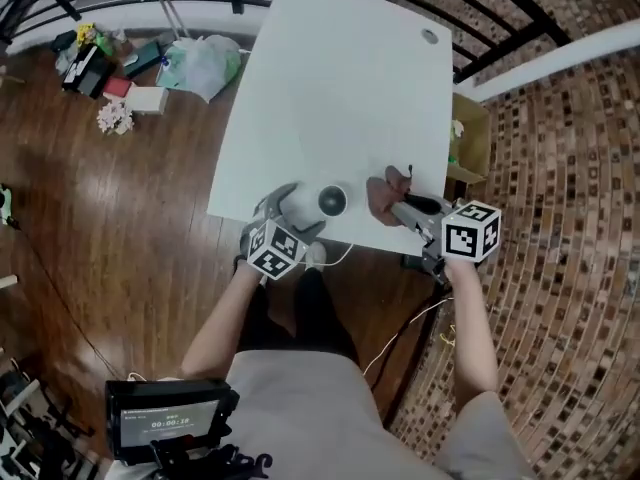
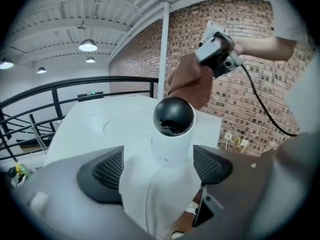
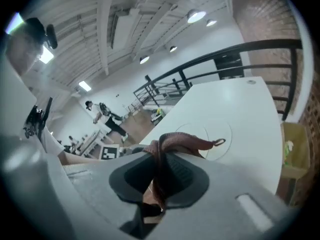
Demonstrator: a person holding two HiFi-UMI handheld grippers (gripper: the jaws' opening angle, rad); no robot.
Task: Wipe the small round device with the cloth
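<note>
The small round device (image 1: 325,204), a white cylinder with a black dome, is at the near edge of the white table (image 1: 340,88). My left gripper (image 1: 295,215) reaches it from the left. In the left gripper view the device (image 2: 172,134) stands between the two wide-set pads (image 2: 100,171), which flank its white body without squeezing it. My right gripper (image 1: 400,208) is shut on a brown cloth (image 1: 384,196) just right of the device. In the right gripper view the cloth (image 3: 172,144) is pinched between the pads and bunches forward over the table. The cloth (image 2: 192,86) hangs right behind the dome.
A white cable (image 1: 345,258) trails from the device off the table edge. A cardboard box (image 1: 470,138) stands to the right of the table. A plastic bag (image 1: 205,63) and small clutter lie on the wood floor at the far left. Black railing (image 1: 500,28) runs behind.
</note>
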